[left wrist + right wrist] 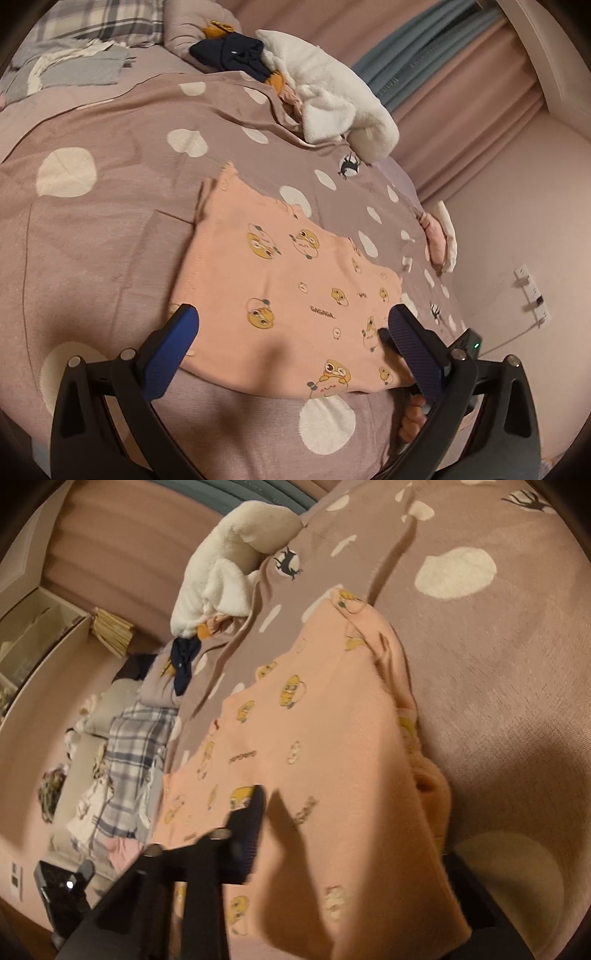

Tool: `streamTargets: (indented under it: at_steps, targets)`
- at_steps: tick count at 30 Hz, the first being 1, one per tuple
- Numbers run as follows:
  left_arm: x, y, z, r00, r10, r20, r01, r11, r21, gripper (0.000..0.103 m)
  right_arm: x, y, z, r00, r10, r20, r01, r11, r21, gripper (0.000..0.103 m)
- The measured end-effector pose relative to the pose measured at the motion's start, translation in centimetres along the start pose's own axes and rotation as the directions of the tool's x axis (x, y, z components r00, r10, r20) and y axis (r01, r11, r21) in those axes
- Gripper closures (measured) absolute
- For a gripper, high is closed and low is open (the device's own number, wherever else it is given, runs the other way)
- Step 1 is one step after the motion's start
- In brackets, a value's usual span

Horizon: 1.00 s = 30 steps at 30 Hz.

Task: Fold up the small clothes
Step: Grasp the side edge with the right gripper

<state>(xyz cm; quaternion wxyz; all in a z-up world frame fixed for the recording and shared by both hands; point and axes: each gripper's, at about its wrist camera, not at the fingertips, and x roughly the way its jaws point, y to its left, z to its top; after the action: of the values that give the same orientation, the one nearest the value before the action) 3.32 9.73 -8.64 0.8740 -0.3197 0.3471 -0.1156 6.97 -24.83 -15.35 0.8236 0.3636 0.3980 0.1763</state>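
A pink garment [280, 280] with yellow cartoon prints lies flat on the dotted mauve blanket [110, 229]. My left gripper [291, 332] hovers over the garment's near edge, its blue pads [173, 343] wide apart and holding nothing. My right gripper [386, 338] comes in at the garment's right edge, with a hand [413, 421] behind it. In the right wrist view the pink garment [332, 738] fills the middle. One dark finger [251, 830] of my right gripper [295, 801] lies on the cloth. The other finger is hidden under a raised fold, so the jaws grip the fabric.
A white fleece piece [332, 99] and a navy garment [232, 55] are heaped at the far side of the bed. Folded grey-blue clothes [74, 70] lie at the far left. The bed drops off on the right toward a wall with a power strip [532, 291].
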Motion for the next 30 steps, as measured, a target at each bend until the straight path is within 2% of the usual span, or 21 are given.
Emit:
streamTargets:
  at_steps: [2, 6, 11, 21, 24, 30]
  targets:
    - [-0.1, 0.5, 0.2, 1.0, 0.011, 0.01, -0.011, 1.0, -0.024, 0.0, 0.1, -0.3, -0.1, 1.0, 0.017, 0.012, -0.017, 1.0, 0.001, 0.086]
    - [0.3, 0.8, 0.5, 0.996, 0.087, 0.016, -0.087, 0.995, -0.039, 0.0, 0.0, -0.5, -0.2, 0.999, 0.04, 0.015, -0.04, 0.999, 0.01, 0.087]
    - [1.4, 0.4, 0.3, 0.998, 0.059, -0.025, -0.06, 0.997, -0.042, 0.0, 0.0, -0.5, -0.2, 0.999, 0.046, 0.021, -0.046, 0.999, 0.008, 0.088]
    - [2.1, -0.6, -0.2, 0.994, 0.094, -0.051, -0.094, 0.996, -0.002, 0.0, 0.0, -0.1, -0.1, 0.999, 0.024, 0.031, -0.023, 1.0, -0.014, 0.088]
    - [2.2, -0.3, -0.2, 0.995, 0.085, -0.056, -0.087, 0.996, -0.034, 0.0, 0.1, 0.4, -0.1, 0.999, -0.004, 0.033, 0.005, 0.999, -0.033, 0.088]
    - [2.5, 0.5, -0.2, 0.994, 0.08, -0.076, -0.086, 0.994, -0.071, 0.0, 0.4, 3.1, -0.1, 0.99, -0.132, 0.049, 0.138, 0.979, -0.152, 0.088]
